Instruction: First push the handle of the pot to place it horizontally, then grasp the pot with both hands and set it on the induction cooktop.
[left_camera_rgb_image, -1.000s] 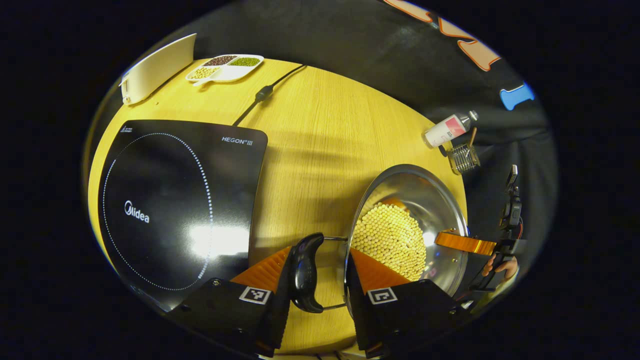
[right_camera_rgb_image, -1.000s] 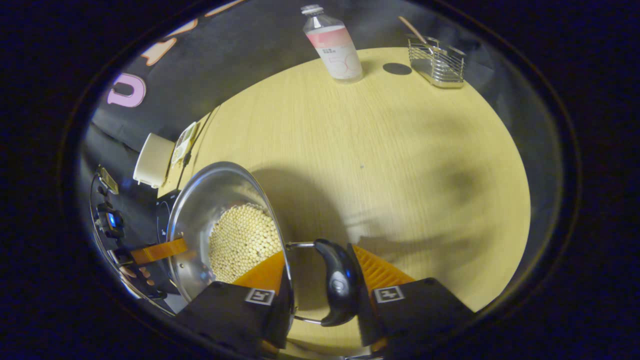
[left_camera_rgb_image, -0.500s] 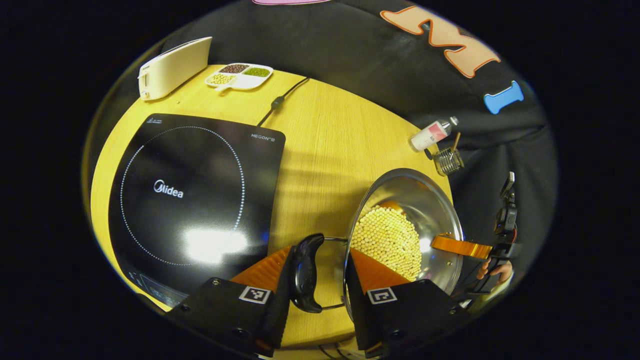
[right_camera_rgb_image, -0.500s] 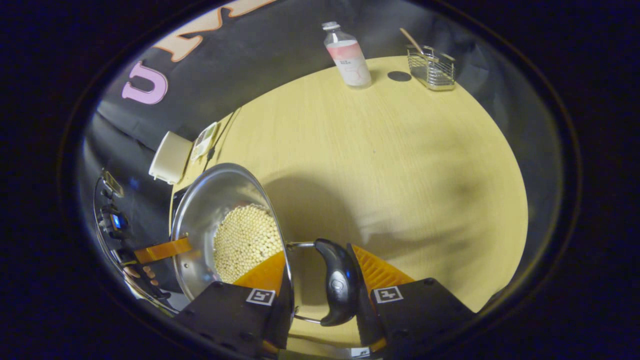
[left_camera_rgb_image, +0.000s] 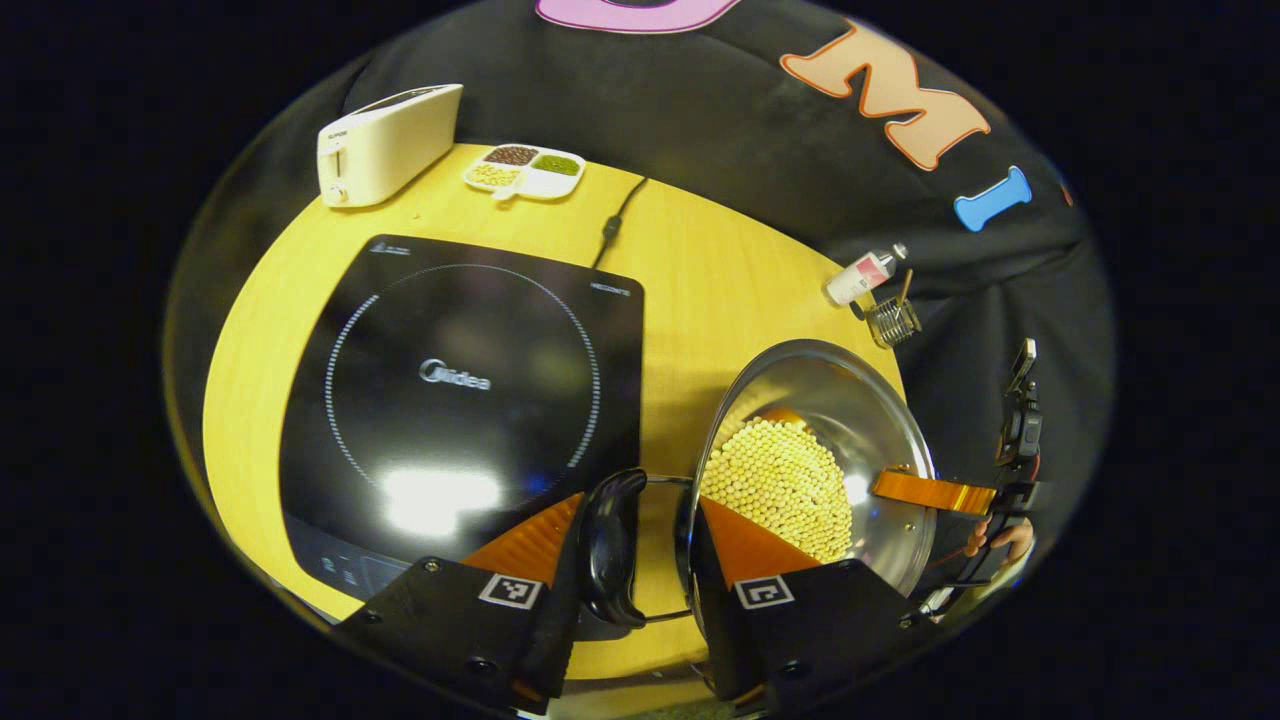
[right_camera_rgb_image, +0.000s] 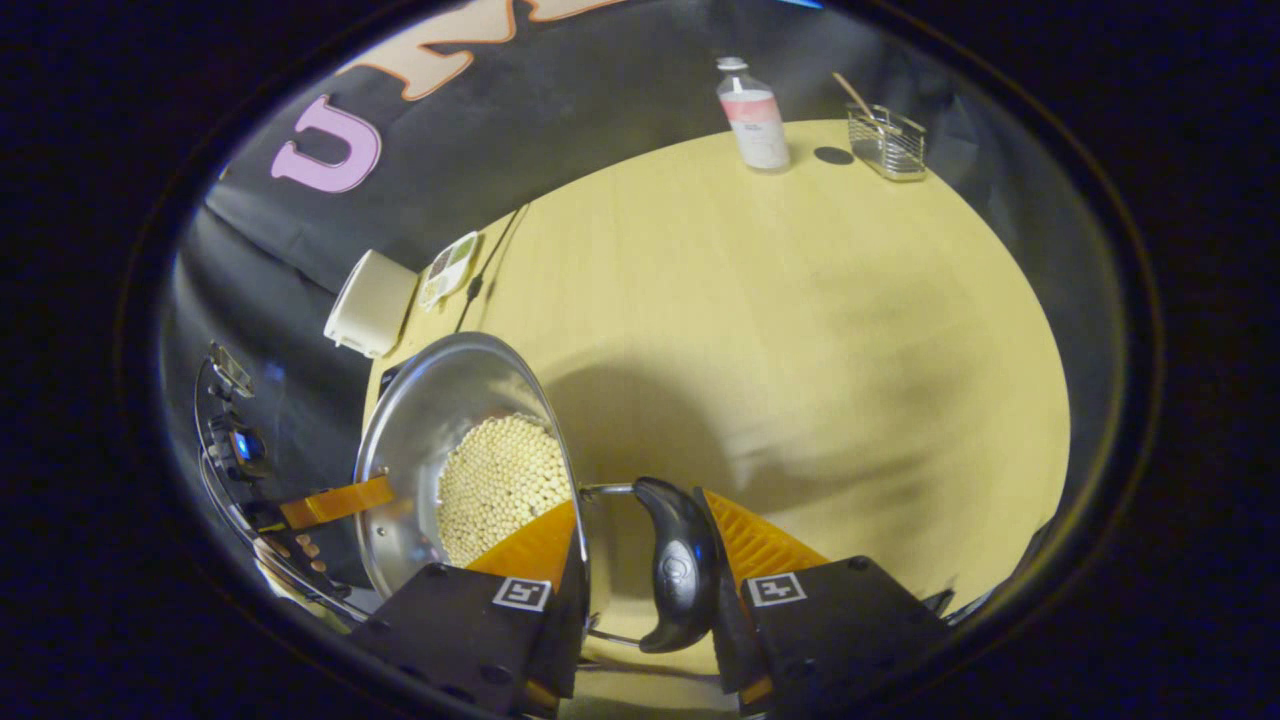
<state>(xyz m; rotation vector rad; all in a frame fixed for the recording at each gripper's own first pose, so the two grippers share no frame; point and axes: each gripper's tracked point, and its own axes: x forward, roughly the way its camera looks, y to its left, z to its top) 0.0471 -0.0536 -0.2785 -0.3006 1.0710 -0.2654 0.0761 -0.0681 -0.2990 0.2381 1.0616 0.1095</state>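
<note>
Wooden table (left_camera_rgb_image: 700, 260) | steel pot (left_camera_rgb_image: 850, 400) holds pale beans | both hand-held grippers pinching its handles

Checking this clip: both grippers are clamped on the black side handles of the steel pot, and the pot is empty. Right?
Not quite. Each gripper, left and right, does clamp a black side handle of the steel pot, but the pot is not empty: the left gripper view shows pale round beans covering its bottom.
</note>
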